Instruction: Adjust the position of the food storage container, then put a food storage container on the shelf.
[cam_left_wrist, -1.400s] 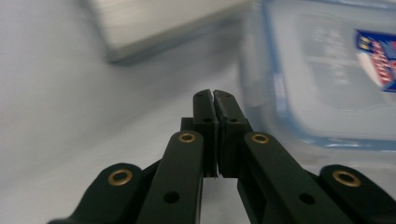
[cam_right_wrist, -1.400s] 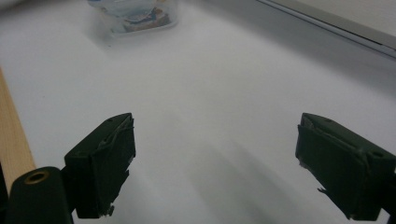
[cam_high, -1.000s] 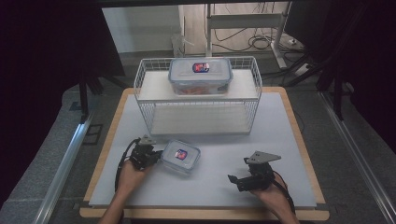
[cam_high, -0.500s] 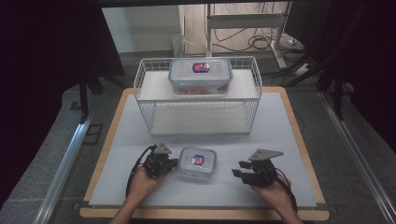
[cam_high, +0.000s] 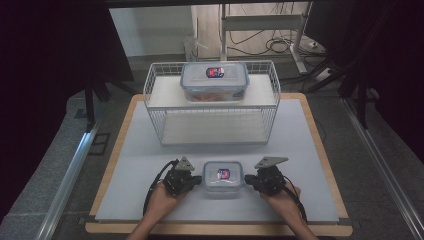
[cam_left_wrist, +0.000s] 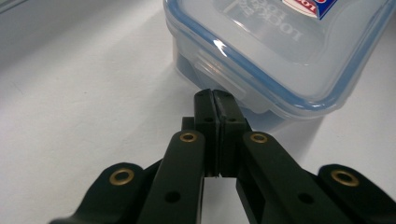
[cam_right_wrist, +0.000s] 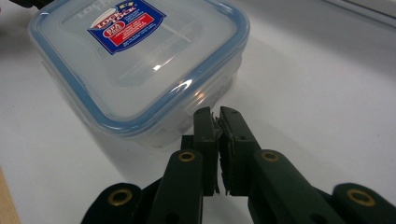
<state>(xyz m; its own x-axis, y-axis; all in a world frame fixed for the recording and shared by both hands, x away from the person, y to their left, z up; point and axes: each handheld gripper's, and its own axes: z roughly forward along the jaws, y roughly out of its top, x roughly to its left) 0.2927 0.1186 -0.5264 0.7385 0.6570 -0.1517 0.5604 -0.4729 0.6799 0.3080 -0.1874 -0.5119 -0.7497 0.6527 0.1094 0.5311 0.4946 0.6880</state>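
Two grippers flank a small square food container (cam_high: 223, 177) that sits on the near part of the white table top (cam_high: 310, 150), about midway across. Its clear lid has a blue seal around the rim and a red and blue sticker; in the right gripper view the sticker reads "LOCK & LOCK", and raised lettering on the lid in the left gripper view is partly cut off. The left gripper (cam_high: 197, 179) has its jaws pressed together, their tips at a side latch on the container's left; whether they pinch the latch flap cannot be told. The right gripper (cam_high: 248, 180) has just been closing its jaws; they now stand almost together at the latch on the container's right side, and it is unclear whether anything lies between them. A hand (cam_high: 162, 200) holds each tool from the table's near edge.

Farther back, well apart from the small container, stands a white wire rack (cam_high: 272, 102) with a flat shelf on top. On that shelf rests a larger rectangular container (cam_high: 214, 81) with the same kind of sticker and something orange inside. Beyond the table lie cables (cam_high: 280, 45) on the floor.
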